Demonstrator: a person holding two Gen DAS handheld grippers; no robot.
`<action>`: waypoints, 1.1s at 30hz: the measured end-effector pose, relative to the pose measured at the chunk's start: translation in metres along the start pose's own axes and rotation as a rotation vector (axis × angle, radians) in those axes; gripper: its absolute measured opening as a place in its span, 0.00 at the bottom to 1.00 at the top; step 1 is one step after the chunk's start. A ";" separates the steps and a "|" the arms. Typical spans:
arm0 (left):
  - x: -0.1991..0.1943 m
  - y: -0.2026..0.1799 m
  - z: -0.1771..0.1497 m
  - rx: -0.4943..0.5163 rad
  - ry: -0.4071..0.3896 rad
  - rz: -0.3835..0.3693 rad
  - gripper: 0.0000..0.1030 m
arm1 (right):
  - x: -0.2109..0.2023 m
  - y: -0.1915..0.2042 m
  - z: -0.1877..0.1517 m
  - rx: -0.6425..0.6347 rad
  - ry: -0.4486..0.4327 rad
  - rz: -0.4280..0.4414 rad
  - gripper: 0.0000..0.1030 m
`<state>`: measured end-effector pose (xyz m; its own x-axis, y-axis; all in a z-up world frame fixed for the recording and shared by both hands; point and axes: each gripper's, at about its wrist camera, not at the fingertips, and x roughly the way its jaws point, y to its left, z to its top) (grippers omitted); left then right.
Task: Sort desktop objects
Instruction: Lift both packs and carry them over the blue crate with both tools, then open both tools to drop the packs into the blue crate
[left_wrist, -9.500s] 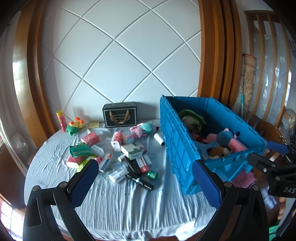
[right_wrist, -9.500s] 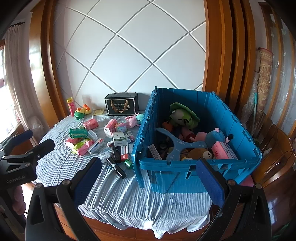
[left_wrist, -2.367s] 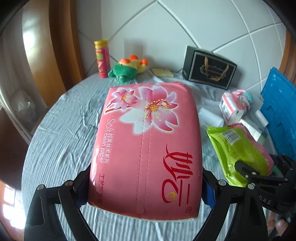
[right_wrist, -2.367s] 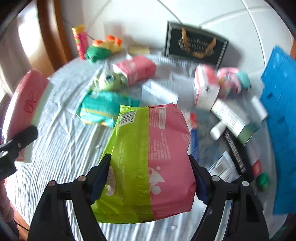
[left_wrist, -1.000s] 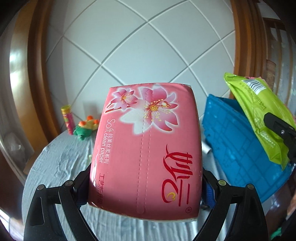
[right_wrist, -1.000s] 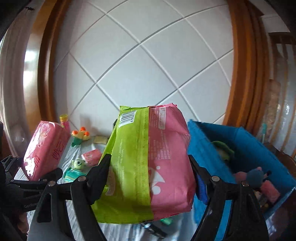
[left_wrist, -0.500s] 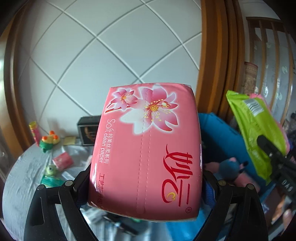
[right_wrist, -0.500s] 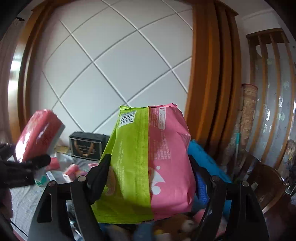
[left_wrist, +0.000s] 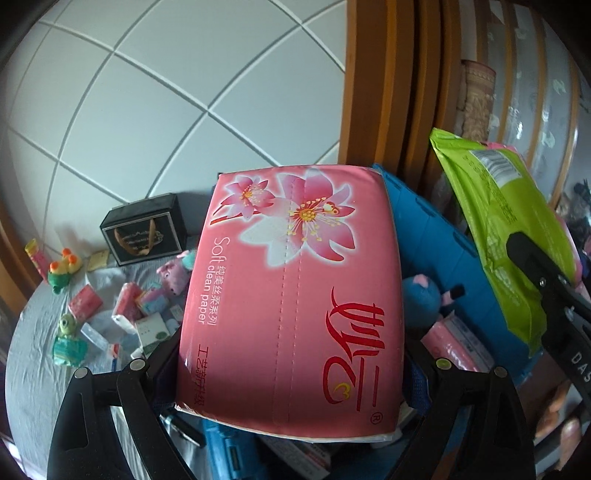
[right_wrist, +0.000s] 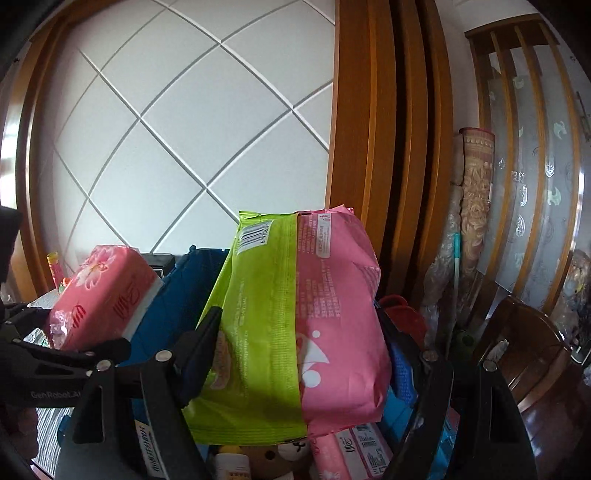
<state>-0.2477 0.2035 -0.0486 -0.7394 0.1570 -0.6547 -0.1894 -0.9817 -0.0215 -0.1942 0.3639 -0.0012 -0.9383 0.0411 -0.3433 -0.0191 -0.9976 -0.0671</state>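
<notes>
My left gripper (left_wrist: 291, 373) is shut on a pink tissue pack (left_wrist: 295, 295) printed with lilies, held up over the near edge of the blue crate (left_wrist: 436, 251). The pack also shows in the right wrist view (right_wrist: 103, 291). My right gripper (right_wrist: 295, 354) is shut on a green and pink wipes pack (right_wrist: 295, 317), held above the inside of the blue crate (right_wrist: 177, 295). The wipes pack shows at the right of the left wrist view (left_wrist: 502, 236). Plush toys (left_wrist: 421, 299) and pink packs (right_wrist: 351, 454) lie in the crate beneath.
Several small items lie on the grey tablecloth (left_wrist: 33, 369) at left: a black gift box (left_wrist: 144, 232), a pink plush (left_wrist: 173, 273), small packs (left_wrist: 125, 306), a green frog toy (left_wrist: 61, 273). A wooden chair (right_wrist: 535, 354) stands to the right of the crate.
Both grippers have carried their packs from above the table rightward and over the blue crate, and now sit lower and closer to its contents. Both grips are unchanged.
</notes>
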 end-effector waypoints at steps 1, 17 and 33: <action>0.002 -0.001 0.000 0.003 0.001 0.001 0.91 | 0.002 -0.002 -0.001 0.001 0.004 0.002 0.76; 0.022 -0.005 0.011 0.016 -0.020 0.020 0.99 | 0.018 -0.024 0.007 0.017 -0.035 -0.029 0.90; 0.007 -0.015 0.001 0.033 -0.031 0.007 0.99 | -0.002 -0.038 -0.004 0.040 -0.032 -0.058 1.00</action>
<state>-0.2508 0.2197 -0.0521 -0.7601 0.1542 -0.6312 -0.2055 -0.9786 0.0084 -0.1905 0.4023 -0.0013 -0.9457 0.0982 -0.3099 -0.0874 -0.9950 -0.0485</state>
